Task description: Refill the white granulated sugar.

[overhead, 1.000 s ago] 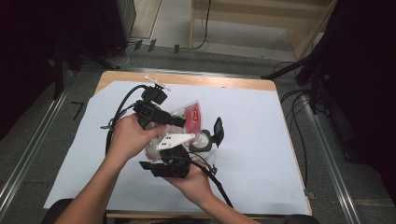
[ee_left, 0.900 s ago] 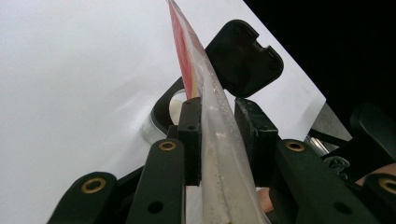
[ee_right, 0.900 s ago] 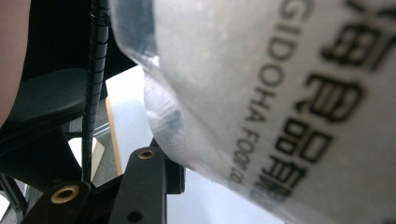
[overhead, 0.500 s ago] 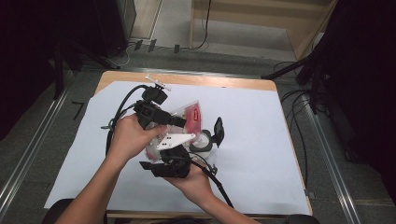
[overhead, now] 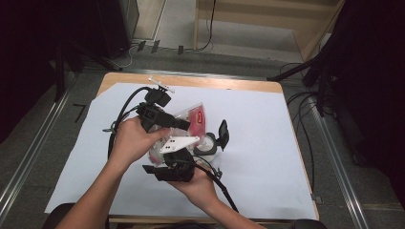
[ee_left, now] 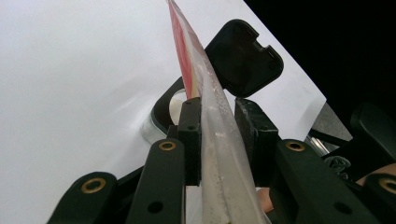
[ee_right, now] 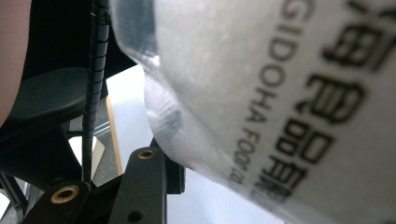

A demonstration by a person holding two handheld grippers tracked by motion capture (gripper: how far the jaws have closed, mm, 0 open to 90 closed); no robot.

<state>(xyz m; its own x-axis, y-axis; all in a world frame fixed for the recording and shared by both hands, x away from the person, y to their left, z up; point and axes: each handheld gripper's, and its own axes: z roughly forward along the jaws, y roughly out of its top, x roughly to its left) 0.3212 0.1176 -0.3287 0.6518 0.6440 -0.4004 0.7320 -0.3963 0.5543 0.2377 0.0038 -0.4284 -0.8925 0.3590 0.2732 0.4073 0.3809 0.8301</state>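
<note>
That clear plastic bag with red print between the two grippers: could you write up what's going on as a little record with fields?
Held thing: clear plastic food bag with red print, raised above the table
Left gripper: jaws pinch the bag's edge between them
Right gripper: against the bag's lower part; grip hidden
Below: round container with open black flip lid, standing on the paper
Surface: white paper sheet over a wooden table
Bag text: black lettering, blurred
</note>
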